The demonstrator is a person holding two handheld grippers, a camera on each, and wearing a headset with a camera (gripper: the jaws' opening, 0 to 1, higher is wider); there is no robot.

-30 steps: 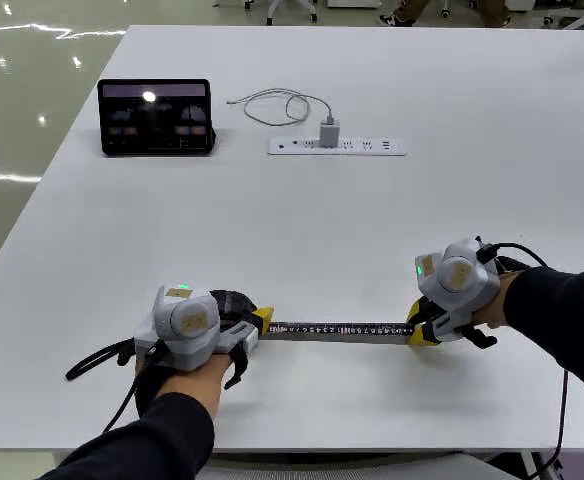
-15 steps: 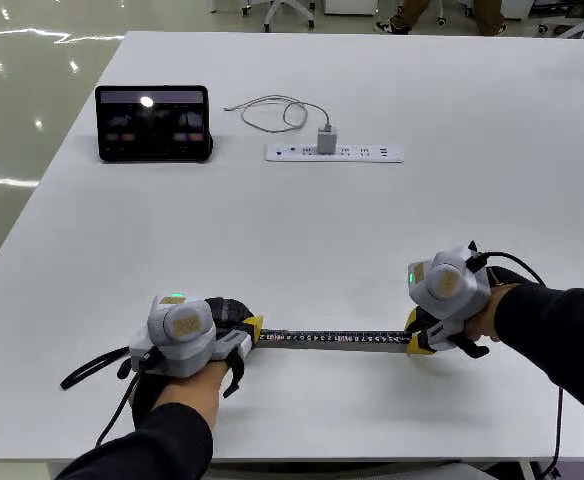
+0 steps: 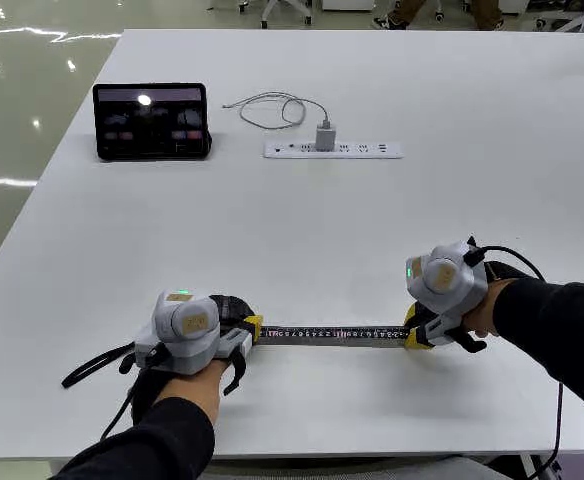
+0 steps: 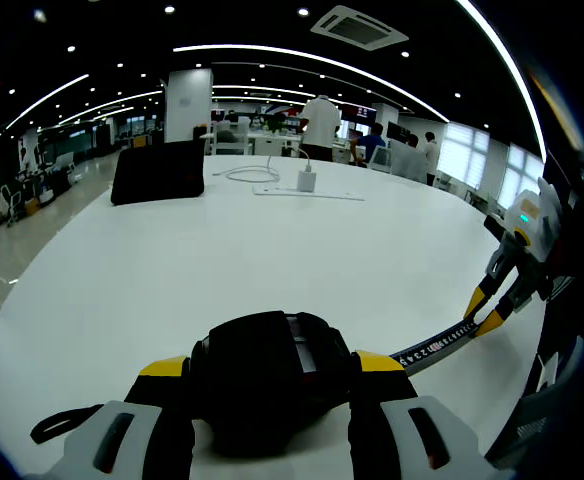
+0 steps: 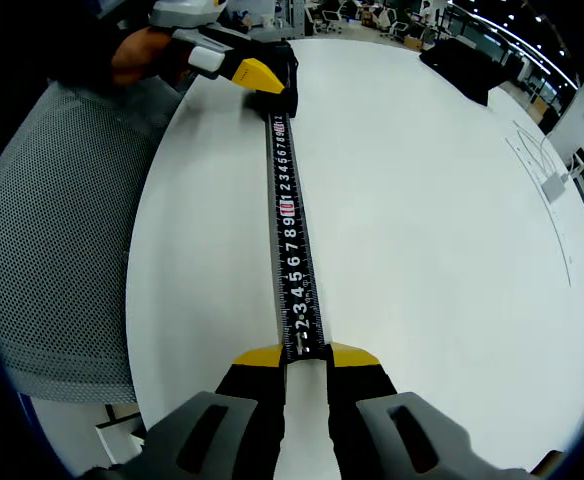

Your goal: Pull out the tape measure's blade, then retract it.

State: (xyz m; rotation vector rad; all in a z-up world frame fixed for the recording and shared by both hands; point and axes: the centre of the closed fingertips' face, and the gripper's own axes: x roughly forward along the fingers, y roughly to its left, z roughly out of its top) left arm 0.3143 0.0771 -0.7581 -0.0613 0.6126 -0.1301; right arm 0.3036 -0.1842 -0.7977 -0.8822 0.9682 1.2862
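A black tape measure case (image 4: 270,375) rests on the white table, and my left gripper (image 4: 272,372) is shut on it between its yellow-tipped fingers (image 4: 377,362). In the head view the case (image 3: 234,312) lies at the front left beside the left gripper (image 3: 242,332). The black blade (image 3: 332,334) with white numbers runs flat along the table to my right gripper (image 3: 414,332). My right gripper (image 5: 302,358) is shut on the blade (image 5: 288,240) at its end. The blade stretches away to the case (image 5: 274,88) at the far end.
A dark tablet (image 3: 152,120) stands at the back left of the table (image 3: 302,230). A white power strip (image 3: 332,150) with a charger and coiled cable (image 3: 277,108) lies behind the middle. The table's front edge runs close under both grippers. People stand in the background of the left gripper view.
The drawn-out blade looks slightly shorter than one second ago, with the right gripper a little closer to the case. The head camera has shifted a bit.
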